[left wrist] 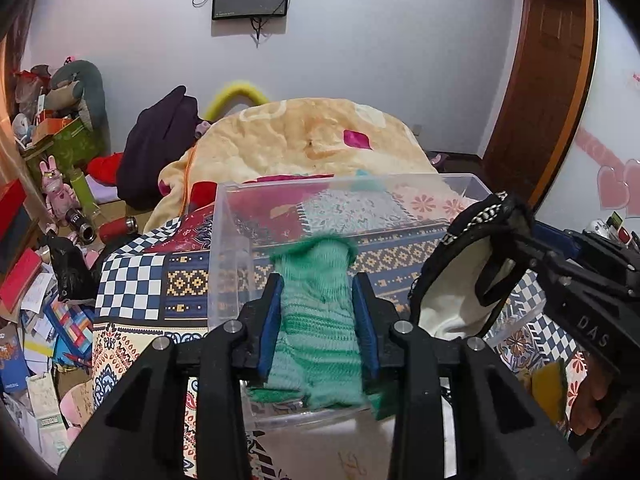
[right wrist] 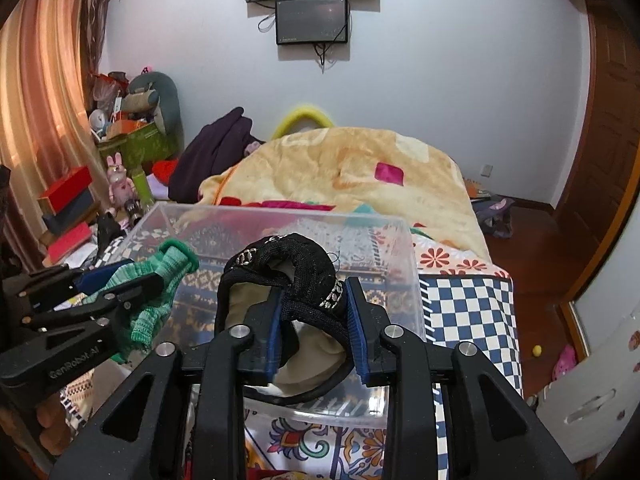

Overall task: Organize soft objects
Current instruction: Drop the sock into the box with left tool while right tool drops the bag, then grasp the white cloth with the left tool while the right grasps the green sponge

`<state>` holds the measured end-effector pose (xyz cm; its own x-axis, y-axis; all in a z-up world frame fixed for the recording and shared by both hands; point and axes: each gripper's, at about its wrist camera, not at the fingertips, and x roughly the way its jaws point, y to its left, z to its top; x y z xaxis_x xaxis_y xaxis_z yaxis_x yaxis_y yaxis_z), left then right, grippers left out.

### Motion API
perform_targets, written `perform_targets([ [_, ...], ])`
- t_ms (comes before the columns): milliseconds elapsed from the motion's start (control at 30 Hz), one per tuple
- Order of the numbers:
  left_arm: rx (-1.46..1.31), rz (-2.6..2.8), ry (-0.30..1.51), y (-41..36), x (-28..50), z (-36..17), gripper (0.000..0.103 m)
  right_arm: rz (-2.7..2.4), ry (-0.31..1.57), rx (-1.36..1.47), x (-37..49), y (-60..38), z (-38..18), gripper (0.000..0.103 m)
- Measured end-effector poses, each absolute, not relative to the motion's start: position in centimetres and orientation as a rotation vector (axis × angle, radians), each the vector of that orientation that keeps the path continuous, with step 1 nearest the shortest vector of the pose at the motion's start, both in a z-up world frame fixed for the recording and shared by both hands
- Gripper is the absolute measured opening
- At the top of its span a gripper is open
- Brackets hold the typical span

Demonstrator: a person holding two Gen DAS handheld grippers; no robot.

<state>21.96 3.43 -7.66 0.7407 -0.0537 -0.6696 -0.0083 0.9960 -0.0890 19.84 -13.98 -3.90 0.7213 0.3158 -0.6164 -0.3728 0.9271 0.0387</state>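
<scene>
Leftmost, the cluttered bedside corner is showing a pink rabbit toy (left wrist: 56, 192), boxes and scattered papers on the floor, with a dark purple garment (left wrist: 158, 152) lying against the heaped yellow blanket (left wrist: 304, 136) on the bed. Nearer, the left gripper (left wrist: 318, 292) is clenching a green knitted sock (left wrist: 316, 320) between its blue pads, the sock's cuff sticking out past the fingertips and its other end hanging beneath them. It is hovering over the near wall of the clear plastic bin (left wrist: 232, 256), which is sitting on the patchwork bedspread (left wrist: 132, 280) with its checkered and floral panels.

Further right, the right gripper (right wrist: 312, 300) is squeezing the black knitted rim of a cap-like soft item (right wrist: 280, 264) with a cream lining, the rim bunching up above the fingertips and the lining sagging beneath. This item is likewise hanging over the bin (right wrist: 404, 288), just beside the sock (right wrist: 160, 288), the two not touching. From the right wrist view the left gripper (right wrist: 136, 292) is showing at the left edge, sock in its grip. At the far right, a wooden door (left wrist: 548, 92) is standing by the white wall.
</scene>
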Motion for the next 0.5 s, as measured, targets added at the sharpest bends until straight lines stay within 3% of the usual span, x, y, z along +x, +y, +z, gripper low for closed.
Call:
perform_targets([
  [67,-0.089,-0.035,0.736,3.5,21.8,-7.5,0.041,0.386,0.671,-0.100,19.8,-13.9,-3.9,0.035],
  [200,-0.065,-0.046,0.693,3.1,21.0,-6.4,0.050,0.391,0.650,-0.116,19.4,-14.0,-3.4,0.066],
  [300,-0.035,-0.034,0.628,3.0,19.8,-5.3,0.067,0.360,0.593,-0.129,18.5,-14.1,-2.7,0.082],
  [367,-0.024,-0.028,0.594,3.1,19.0,-4.6,0.075,0.363,0.569,-0.131,18.1,-14.2,-2.1,0.084],
  [500,-0.020,-0.035,0.555,3.2,17.5,-3.3,0.077,0.375,0.532,-0.123,17.0,-14.9,-1.3,0.084],
])
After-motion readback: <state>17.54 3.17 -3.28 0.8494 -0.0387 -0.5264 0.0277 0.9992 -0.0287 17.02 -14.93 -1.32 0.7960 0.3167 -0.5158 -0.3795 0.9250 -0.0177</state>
